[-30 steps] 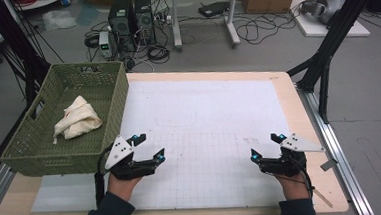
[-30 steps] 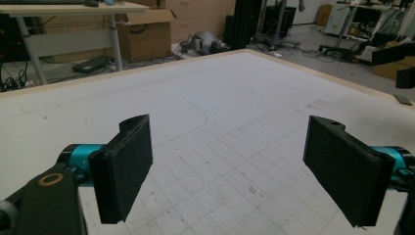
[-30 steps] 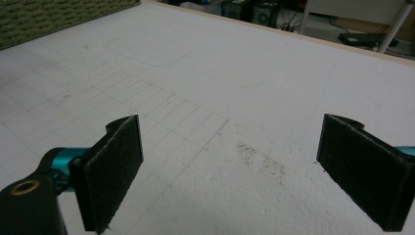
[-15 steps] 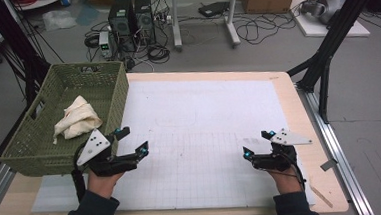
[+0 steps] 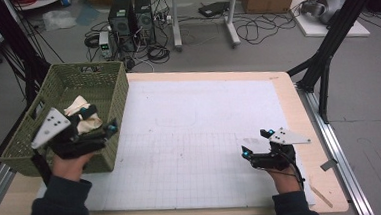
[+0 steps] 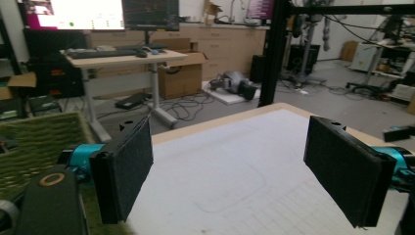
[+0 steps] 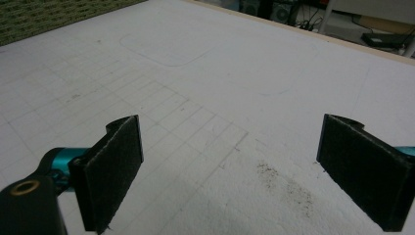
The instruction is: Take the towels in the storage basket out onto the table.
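While the left tool hovers spread over the basket, the right tool rests spread.

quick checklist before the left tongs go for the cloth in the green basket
1. Left tongs open: ok, the jaws stand wide apart in the left gripper view.
2. Left tongs empty: ok, nothing sits between the jaws.
3. Left tongs near the crumpled cream cloth: ok, they are over the green woven plastic basket, close to the cloth.
4. Cloth lined up between the jaws: cannot tell, the tongs partly cover it in the high view.
5. Right tongs out of the way: ok, open and empty, low over the white gridded mat, far from the basket.
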A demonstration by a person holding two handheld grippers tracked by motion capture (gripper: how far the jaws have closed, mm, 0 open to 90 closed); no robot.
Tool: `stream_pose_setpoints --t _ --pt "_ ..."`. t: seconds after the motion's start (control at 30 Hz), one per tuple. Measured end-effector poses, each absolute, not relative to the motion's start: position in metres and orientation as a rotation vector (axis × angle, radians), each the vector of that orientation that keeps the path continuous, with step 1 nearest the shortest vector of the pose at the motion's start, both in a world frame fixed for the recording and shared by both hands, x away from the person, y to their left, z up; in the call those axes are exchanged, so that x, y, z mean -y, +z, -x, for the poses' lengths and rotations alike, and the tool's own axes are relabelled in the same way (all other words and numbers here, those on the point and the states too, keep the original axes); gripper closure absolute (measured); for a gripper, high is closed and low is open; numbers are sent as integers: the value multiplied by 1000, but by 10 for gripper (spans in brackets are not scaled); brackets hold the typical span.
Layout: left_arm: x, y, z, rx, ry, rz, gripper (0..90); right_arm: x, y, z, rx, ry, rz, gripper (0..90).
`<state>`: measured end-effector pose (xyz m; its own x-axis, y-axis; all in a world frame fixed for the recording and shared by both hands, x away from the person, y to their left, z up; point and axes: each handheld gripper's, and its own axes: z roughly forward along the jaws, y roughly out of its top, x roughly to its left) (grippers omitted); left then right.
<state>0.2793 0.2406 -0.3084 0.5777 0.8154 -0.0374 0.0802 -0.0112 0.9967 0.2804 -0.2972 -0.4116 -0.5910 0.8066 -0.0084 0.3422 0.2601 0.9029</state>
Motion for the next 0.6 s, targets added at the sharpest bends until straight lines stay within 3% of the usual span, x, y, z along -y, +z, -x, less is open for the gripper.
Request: stream_pose_setpoints --t 0.27,0.6 --pt "-300 -293 -323 -957 762 -1533 178 297 -412 -278 -2070 1271 -1040 91" --pt "-339 -320 -379 -1190 731 -1596 183 292 -413 -275 -2103 1217 -998 91"
